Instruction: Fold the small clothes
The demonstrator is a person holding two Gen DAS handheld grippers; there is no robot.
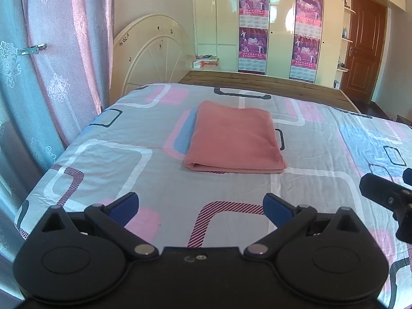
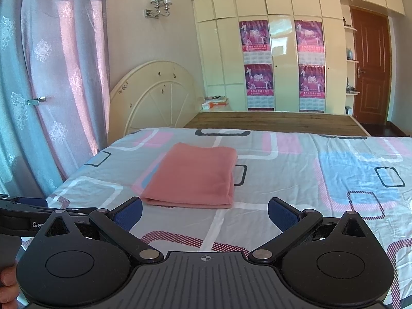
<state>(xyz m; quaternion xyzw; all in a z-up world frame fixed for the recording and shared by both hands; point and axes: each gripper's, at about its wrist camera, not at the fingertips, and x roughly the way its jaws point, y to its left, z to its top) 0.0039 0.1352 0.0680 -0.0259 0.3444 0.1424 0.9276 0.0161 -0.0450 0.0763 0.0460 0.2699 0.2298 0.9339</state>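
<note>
The bed (image 1: 154, 180), spread with a grey sheet patterned in pink, blue and white rounded squares, fills most of both views, and everything else is best placed against it: the cream headboard (image 1: 154, 49) stands past its far left corner, the curtain (image 1: 51, 64) hangs along its left side, and the wardrobe (image 1: 278, 25) with purple posters rises beyond its far edge. On the bed, around the middle of the sheet and toward the headboard side, lies the pink cloth (image 1: 233, 139), already a flat, tidy rectangle with a doubled edge facing the cameras; it looks like at least two layers, though how many folds it holds is hard to tell from here. Nearer the bed's front edge than the cloth, and well apart from it, hovers the left hand-held gripper (image 1: 200, 208), its blue-padded fingers spread wide and holding nothing. The right hand-held gripper (image 2: 204, 213) hangs beside it over the same near part of the bed, fingers likewise spread and empty. Judging by this, the folding of this piece is done or nearly so, and the step in hand is a pause between moves. A further fold would call for both to reach forward to the cloth's near edge, pinch a corner each, and carry it over evenly.
</note>
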